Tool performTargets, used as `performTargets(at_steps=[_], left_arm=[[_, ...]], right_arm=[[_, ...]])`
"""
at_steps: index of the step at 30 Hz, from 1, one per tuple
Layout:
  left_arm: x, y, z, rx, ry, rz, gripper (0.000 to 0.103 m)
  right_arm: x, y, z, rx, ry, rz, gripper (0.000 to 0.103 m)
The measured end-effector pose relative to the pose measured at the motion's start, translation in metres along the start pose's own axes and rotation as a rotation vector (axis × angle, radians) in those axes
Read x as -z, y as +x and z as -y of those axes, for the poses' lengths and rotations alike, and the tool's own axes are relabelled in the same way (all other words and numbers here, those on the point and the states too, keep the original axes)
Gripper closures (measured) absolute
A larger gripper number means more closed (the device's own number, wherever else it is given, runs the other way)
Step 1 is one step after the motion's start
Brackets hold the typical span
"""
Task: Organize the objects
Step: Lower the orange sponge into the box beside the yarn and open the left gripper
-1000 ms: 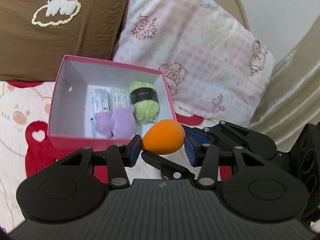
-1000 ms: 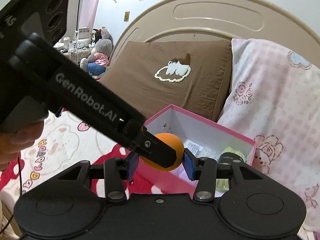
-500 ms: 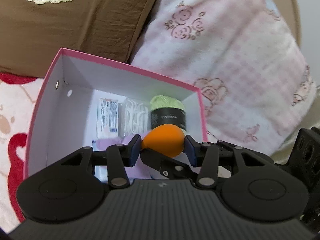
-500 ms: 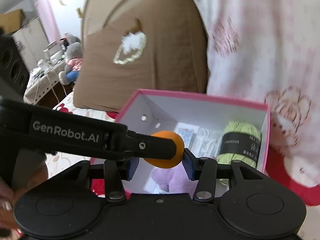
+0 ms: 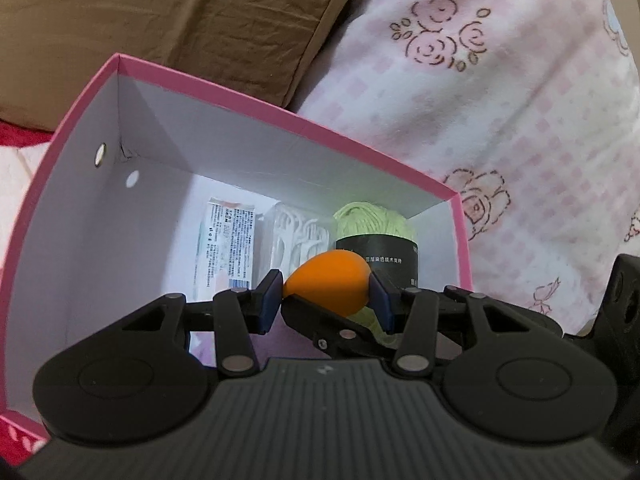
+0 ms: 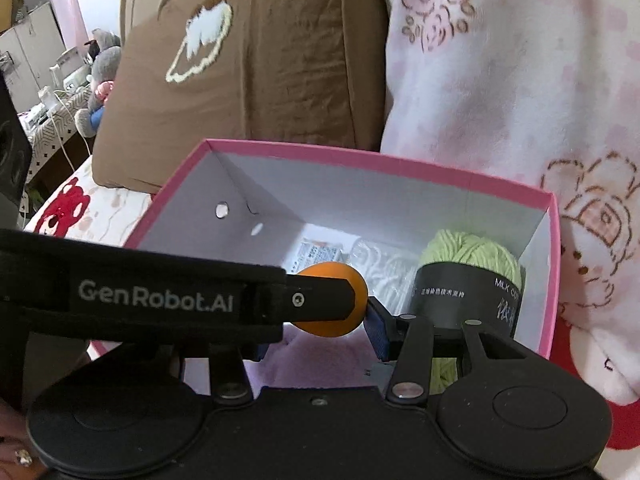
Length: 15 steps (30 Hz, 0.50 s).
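Observation:
An orange egg-shaped sponge (image 5: 326,280) (image 6: 360,292) hangs over the inside of the pink box (image 5: 280,114) (image 6: 360,152). My left gripper (image 5: 326,298) is shut on it, a blue pad against each side. My right gripper (image 6: 320,330) is shut on the same sponge from the other direction. Its right pad touches the sponge, and its left pad is hidden behind the left gripper's finger (image 6: 160,292). In the box lie a green yarn ball (image 5: 372,220) (image 6: 468,252), a white floss pick pack (image 5: 298,232), a printed packet (image 5: 230,240) and a purple fluffy item (image 6: 320,356).
A brown pillow (image 6: 260,60) and a pink checked pillow (image 5: 500,100) lean right behind the box. The box stands on a red and white bedsheet (image 6: 80,204). A person's hand (image 6: 16,456) shows at the lower left. Room clutter sits far left.
Both grippers have carried the orange sponge forward and down, from in front of the box to above its inside. The box now fills much more of both views.

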State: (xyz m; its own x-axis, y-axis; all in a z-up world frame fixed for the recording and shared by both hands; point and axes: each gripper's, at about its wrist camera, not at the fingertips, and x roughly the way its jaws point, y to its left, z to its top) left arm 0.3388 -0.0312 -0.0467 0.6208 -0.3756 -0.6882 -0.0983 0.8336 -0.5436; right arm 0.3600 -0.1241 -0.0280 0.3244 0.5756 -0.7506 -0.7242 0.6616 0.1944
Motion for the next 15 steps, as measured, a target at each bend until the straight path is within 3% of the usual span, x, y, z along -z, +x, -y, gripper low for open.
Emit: performTargets(at_steps=[8,15], left_arm=[[-0.001,0.011,-0.006,0.027,-0.075,0.004,0.057],[0.001,0.013,-0.013,-0.016,-0.121,0.007,0.057]], right_arm=[[-0.002,0.006,0.009,0.039,0.013,-0.020,0.051],[0.000,0.007,0.020,0.005,0.045,-0.035,0.050]])
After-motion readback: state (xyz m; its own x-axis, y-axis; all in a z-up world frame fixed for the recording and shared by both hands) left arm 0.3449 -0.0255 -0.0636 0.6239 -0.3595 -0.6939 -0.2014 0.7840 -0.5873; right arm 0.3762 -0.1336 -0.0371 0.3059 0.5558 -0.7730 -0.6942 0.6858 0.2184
